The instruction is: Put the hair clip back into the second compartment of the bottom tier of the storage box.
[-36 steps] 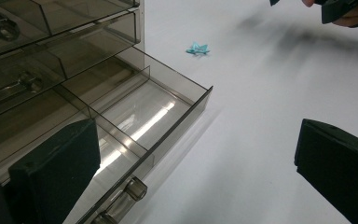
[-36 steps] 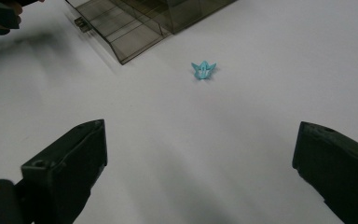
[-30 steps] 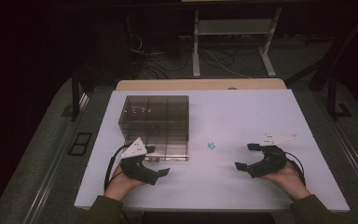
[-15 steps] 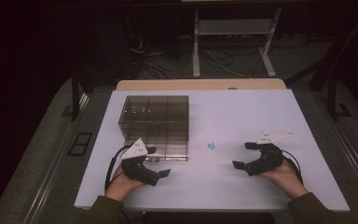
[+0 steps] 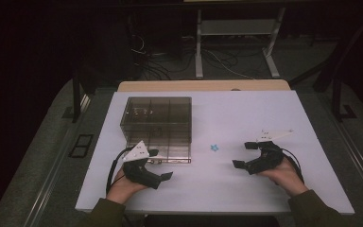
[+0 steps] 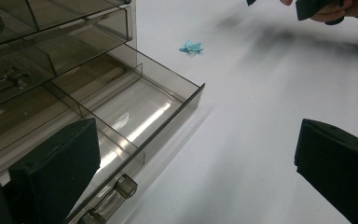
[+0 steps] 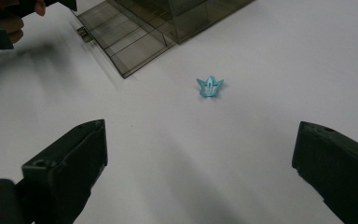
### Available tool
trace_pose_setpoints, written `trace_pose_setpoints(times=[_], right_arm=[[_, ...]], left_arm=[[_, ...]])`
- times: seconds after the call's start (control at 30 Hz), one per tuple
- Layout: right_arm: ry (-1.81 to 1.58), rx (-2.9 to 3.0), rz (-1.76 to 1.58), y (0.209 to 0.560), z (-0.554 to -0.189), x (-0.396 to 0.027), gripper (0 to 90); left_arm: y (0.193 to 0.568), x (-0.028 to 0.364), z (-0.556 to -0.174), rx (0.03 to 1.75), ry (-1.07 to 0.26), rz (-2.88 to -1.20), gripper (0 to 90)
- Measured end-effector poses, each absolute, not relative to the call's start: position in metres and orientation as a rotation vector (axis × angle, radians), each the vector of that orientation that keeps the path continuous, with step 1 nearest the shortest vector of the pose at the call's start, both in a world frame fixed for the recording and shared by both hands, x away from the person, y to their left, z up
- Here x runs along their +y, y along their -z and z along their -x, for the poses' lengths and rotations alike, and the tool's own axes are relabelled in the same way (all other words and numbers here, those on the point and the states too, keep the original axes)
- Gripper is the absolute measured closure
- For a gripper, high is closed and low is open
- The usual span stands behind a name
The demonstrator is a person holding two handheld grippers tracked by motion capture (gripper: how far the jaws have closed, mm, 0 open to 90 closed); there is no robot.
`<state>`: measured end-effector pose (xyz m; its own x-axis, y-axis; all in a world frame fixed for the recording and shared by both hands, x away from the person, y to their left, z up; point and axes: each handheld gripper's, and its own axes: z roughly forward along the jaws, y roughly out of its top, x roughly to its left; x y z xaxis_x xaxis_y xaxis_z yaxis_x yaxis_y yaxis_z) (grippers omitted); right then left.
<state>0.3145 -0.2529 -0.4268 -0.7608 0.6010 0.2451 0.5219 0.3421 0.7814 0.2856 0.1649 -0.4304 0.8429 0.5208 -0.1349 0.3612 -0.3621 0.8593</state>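
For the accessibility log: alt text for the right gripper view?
Open right gripper points at a small blue clip lying on the white table. Behind it, a smoky clear drawer box has its bottom drawer pulled out.

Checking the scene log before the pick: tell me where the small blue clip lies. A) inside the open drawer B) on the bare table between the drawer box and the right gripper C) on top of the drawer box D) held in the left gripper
B: the clip lies alone on the white table, right of the drawer box and left of the open right gripper, touching neither.
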Motion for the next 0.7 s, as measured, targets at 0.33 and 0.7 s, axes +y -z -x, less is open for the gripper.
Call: trace_pose_setpoints(times=[0.33,0.7], right_arm=[[-1.352,2.51,-1.037,0.427,-0.321,-0.246,2.6],[-1.3,2.534,-1.016,0.425,-0.33,-0.236,2.6]], left_arm=[[0.43,0.165,-0.286,0.647,-0.191,-1.982,0.0],[0.431,0.164,-0.286,0.647,-0.189,-1.992,0.0]])
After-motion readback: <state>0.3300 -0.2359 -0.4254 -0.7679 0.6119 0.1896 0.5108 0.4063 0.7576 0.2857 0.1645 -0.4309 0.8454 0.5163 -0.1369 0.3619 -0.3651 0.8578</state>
